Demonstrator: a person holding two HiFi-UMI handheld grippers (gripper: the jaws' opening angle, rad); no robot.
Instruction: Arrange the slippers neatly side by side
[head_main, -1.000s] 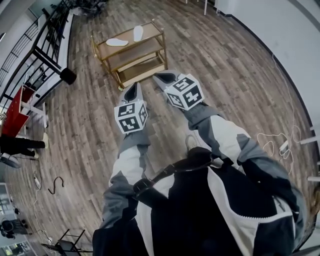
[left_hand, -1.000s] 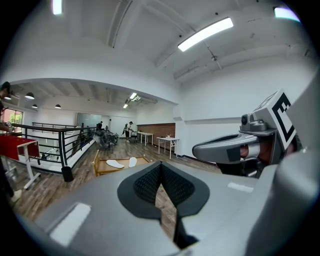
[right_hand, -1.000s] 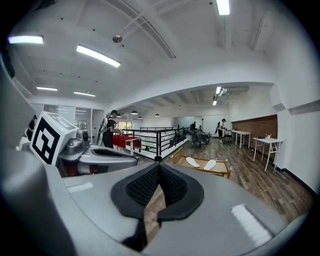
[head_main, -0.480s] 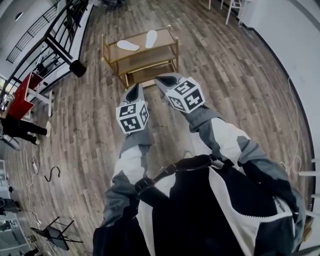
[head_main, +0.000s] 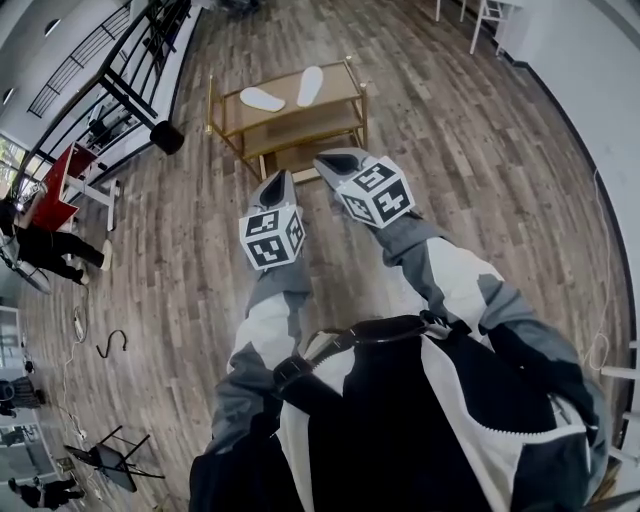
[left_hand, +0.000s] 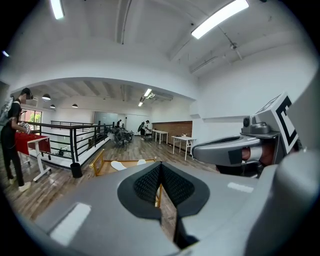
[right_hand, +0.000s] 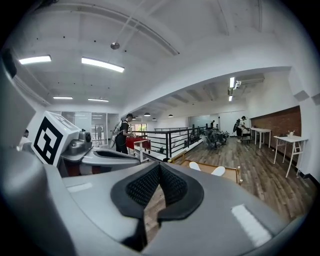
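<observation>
- Both tools are empty. Your left gripper (head_main: 279, 180) and right gripper (head_main: 336, 160) each have their jaws pressed together on nothing, and you hold them out side by side in front of you.
- The two white slippers lie on the top tier of the gold-framed shelf (head_main: 300, 121), well ahead of both grippers. The left-hand slipper (head_main: 262, 99) lies crosswise and the right-hand slipper (head_main: 311, 85) points away from you, so they splay at an angle.
- This looks like the approach. Come squarely to the shelf's long side and spread the jaws before you reach in, not over the slippers.
- Use one gripper per slipper. Turn the crosswise one to match its partner instead of shifting both.
- The slippers look thin, flat and soft, each a long oval. They will probably droop if you pinch an end, so grip the edge near mid-length.
- The shelf top looks smooth and tan, so sliding should go easily. Mind the slim metal corner posts.
- The wood-plank floor (head_main: 450, 150) around the shelf gives you even footing.
</observation>
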